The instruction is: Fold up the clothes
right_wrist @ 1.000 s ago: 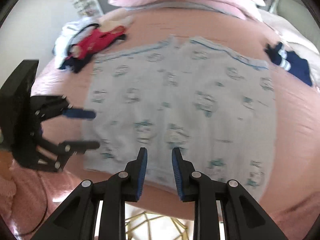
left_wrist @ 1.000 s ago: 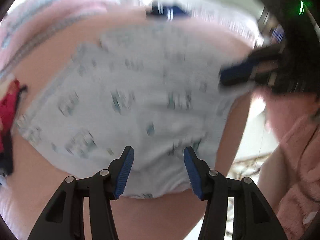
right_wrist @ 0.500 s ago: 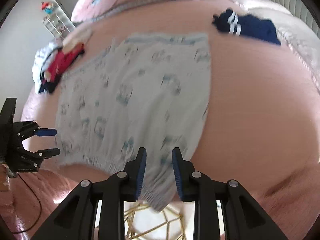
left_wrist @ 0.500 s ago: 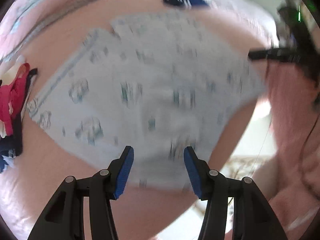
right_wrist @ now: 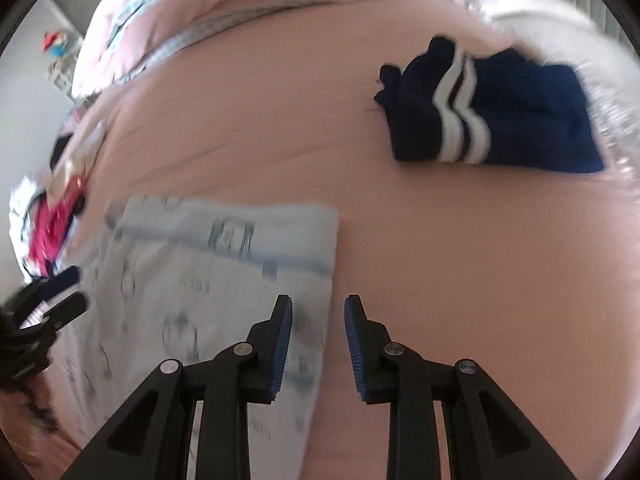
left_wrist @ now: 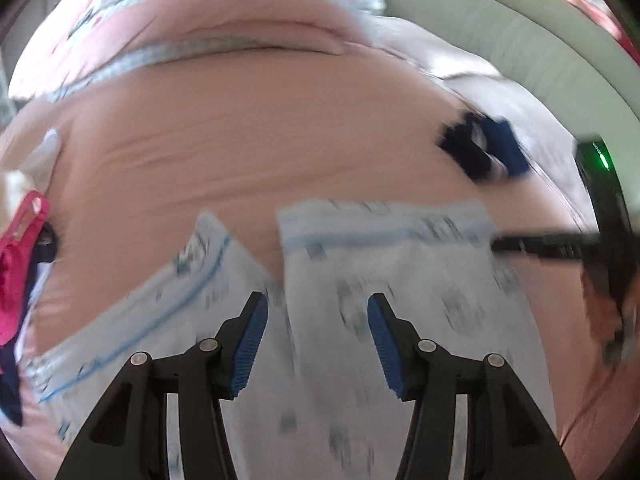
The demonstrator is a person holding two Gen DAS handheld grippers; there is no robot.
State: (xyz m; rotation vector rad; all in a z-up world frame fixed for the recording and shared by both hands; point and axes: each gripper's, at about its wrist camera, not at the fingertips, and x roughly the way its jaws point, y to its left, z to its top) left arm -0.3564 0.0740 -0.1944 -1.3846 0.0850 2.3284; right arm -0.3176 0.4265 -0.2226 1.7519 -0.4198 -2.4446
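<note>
Left tongs (left_wrist: 314, 344): found spread wide, blue pads apart, nothing pinched. Hovered over the pale blue printed shorts (left_wrist: 360, 280), near the split between the two legs. Contact with the cloth could not be judged through motion blur.

Right tongs (right_wrist: 318, 344): also spread, gap narrower, nothing between the pads. Positioned at the right-hand edge of the shorts (right_wrist: 224, 272), inner pad over the fabric, outer pad over bare pink bedsheet (right_wrist: 460, 260). Seen also in the left wrist view (left_wrist: 496, 244), at the far right corner of the shorts, heavily blurred.

Shorts: lay spread on the bed, hems with darker blue trim pointing away from both tongs. Left leg angled outward from the right leg, a wedge of sheet showing between them.

Beyond the shorts, further up the bed and to the right: a folded navy garment with white stripes (right_wrist: 492, 116), well apart from the shorts. To the left of the shorts: a heap of red, white and dark clothing (right_wrist: 48, 224) at the bed's edge. Past the shorts, at the head of the bed: pink pillows (right_wrist: 224, 4).
</note>
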